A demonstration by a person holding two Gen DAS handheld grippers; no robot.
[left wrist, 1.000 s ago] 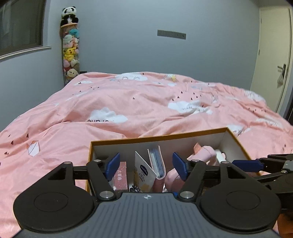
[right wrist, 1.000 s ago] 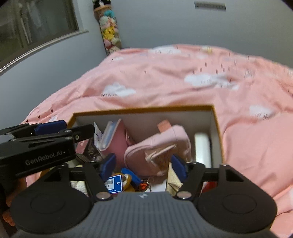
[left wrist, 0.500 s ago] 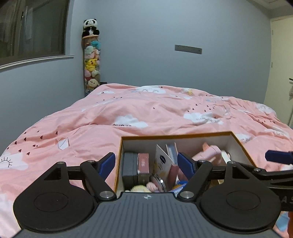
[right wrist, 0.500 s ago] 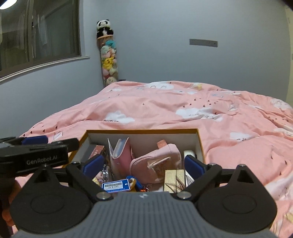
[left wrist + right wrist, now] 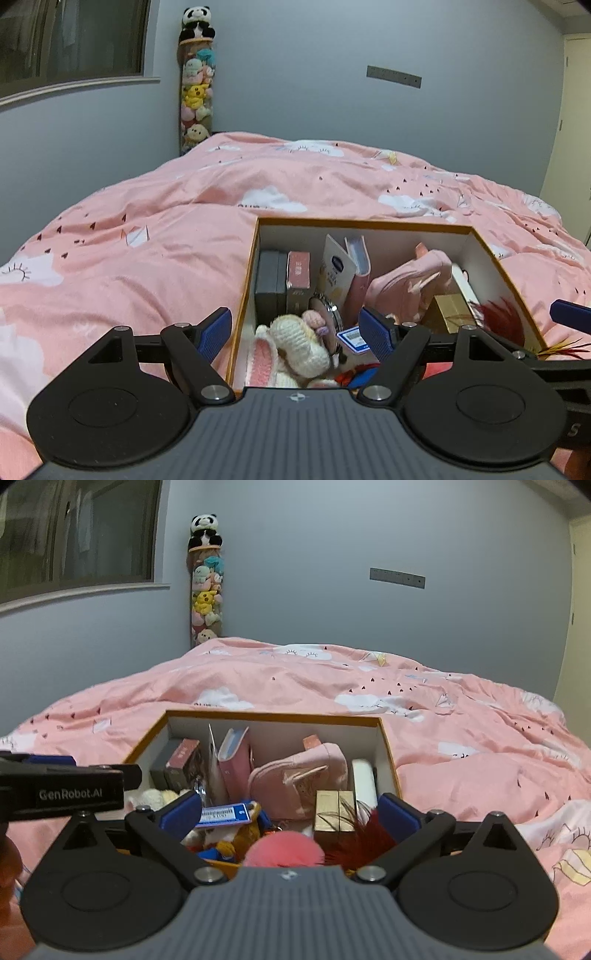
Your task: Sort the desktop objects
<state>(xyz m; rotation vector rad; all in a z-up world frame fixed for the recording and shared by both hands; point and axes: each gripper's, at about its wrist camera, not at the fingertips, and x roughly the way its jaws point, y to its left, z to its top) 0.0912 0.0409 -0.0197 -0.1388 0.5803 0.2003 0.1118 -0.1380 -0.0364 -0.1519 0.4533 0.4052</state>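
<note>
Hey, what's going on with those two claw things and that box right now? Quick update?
Left gripper and right gripper open, empty. Box on bed, packed: pink pouch, gold case. Nothing blocking.

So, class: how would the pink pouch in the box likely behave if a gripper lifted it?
The pink pouch looks soft and padded, so it would probably sag and squash. It leans among packed items, so neighbours may shift. It is probably light for its bulk.

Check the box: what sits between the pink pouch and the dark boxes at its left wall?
In the left wrist view, a white card packet and a pink notebook stand between the pink pouch and the dark boxes.
</note>
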